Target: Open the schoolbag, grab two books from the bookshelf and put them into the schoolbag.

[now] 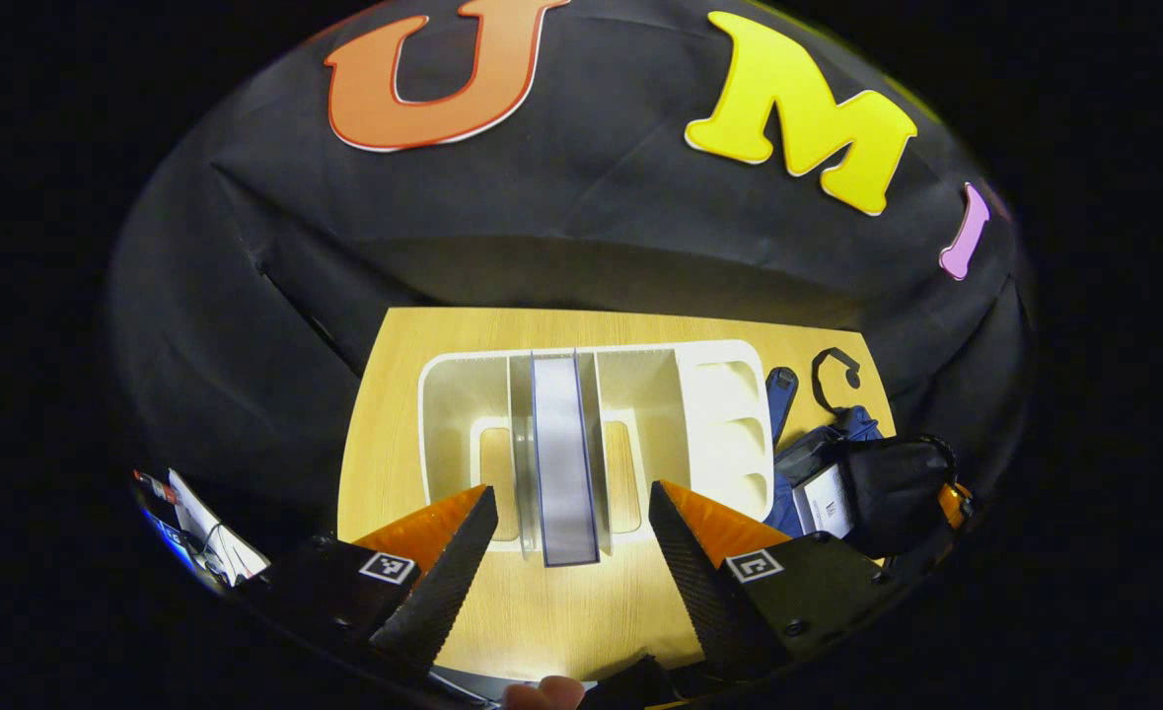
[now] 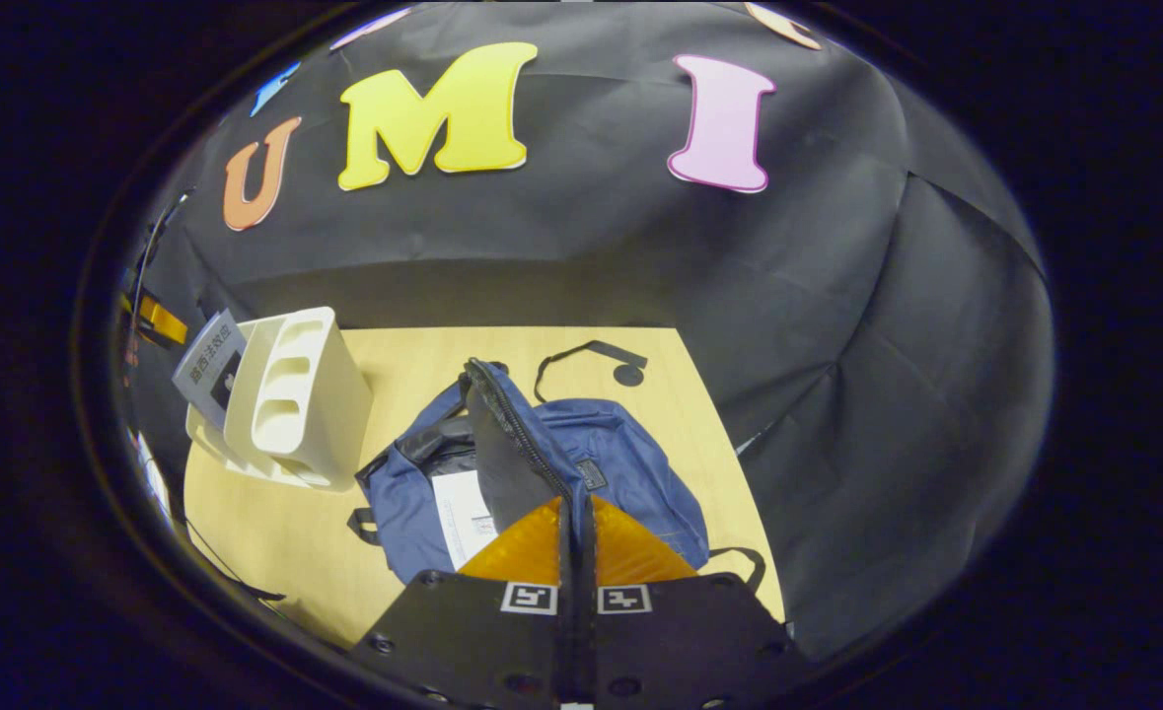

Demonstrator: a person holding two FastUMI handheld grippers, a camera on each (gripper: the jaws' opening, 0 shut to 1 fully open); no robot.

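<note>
A white bookshelf point(image 1: 443, 394) stands on the wooden table, and one book point(image 1: 563, 454) sits upright in its middle slot, seen edge-on. My left gripper point(image 1: 571, 498) is open just in front of that book, one finger on each side, apart from it. The blue schoolbag point(image 2: 630, 463) lies open to the right of the shelf. My right gripper point(image 2: 573, 508) is shut on the bag's black flap point(image 2: 507, 444) and holds it upright. A white-covered book point(image 2: 463, 513) lies inside the bag. The bookshelf point(image 2: 295, 394) and its book point(image 2: 208, 365) stand at the left of the right gripper view.
The table point(image 1: 561, 611) ends at the black cloth wall behind and on both sides. A black strap loop point(image 2: 591, 355) lies behind the bag. Papers and cables point(image 1: 201, 532) sit off the table's left edge. A person's fingertip point(image 1: 542, 693) shows at the bottom.
</note>
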